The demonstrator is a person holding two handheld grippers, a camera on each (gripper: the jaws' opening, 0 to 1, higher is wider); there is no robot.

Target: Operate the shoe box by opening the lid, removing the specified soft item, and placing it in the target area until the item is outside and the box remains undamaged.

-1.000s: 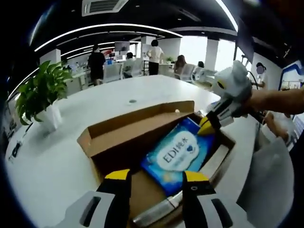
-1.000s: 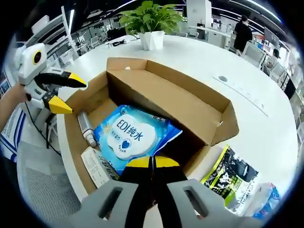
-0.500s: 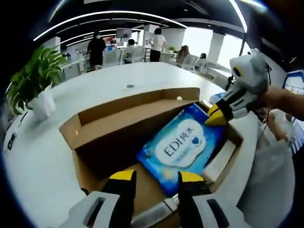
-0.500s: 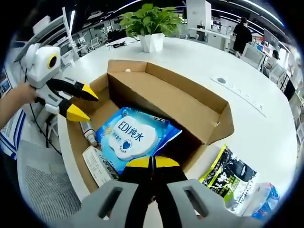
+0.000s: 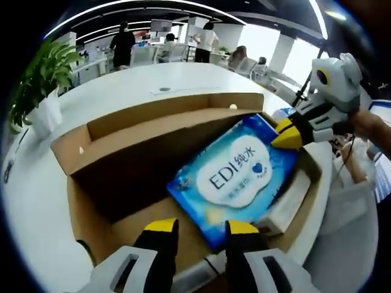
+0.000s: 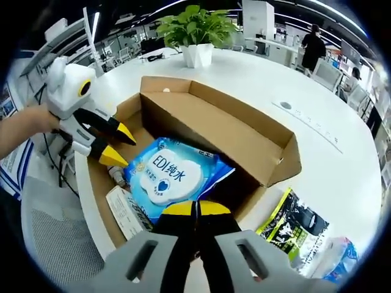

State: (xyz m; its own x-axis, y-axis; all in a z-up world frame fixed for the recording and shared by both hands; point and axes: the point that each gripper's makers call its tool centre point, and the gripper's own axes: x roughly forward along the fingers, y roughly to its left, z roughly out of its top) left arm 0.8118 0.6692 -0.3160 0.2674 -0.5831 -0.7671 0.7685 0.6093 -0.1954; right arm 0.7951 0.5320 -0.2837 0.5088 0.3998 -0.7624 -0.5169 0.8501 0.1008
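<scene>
A potted plant (image 5: 40, 91) stands at the left on the white desk (image 5: 153, 76). The open cardboard shoe box (image 5: 122, 143) sits on this desk, its lid folded back. Inside the box lies the blue wipes pack (image 5: 235, 174), flat, with a white label. The left gripper (image 5: 195, 227) has its yellow-tipped jaws apart, just above the near edge of the pack. The right gripper (image 5: 287, 135) comes in from the right and touches the far corner of the pack; in its own view its jaws are together (image 6: 195, 209). In that view, a small flat carton (image 6: 125, 213) and a silver tube (image 6: 116, 176) lie beside the pack, and a green and black pouch (image 6: 296, 229) rests on the desk outside the box.
</scene>
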